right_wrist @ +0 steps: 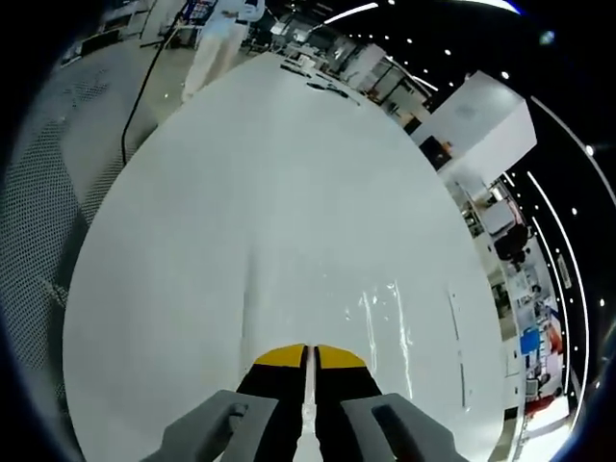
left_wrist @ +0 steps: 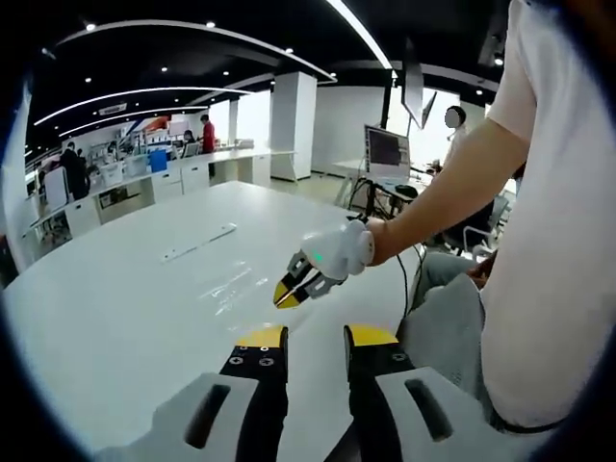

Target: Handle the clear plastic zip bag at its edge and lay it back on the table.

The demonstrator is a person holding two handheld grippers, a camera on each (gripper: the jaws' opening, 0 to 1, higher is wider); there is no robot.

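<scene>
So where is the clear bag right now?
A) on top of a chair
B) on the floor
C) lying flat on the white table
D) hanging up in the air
C: the bag lies flat on the table, and the right gripper, jaws nearly together, is down at its near edge; the left gripper hangs open, apart from it.

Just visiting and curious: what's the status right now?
Left gripper open, idle over the table. Right gripper shut on the clear bag edge. Bag lying flat, nothing in the way.
</scene>
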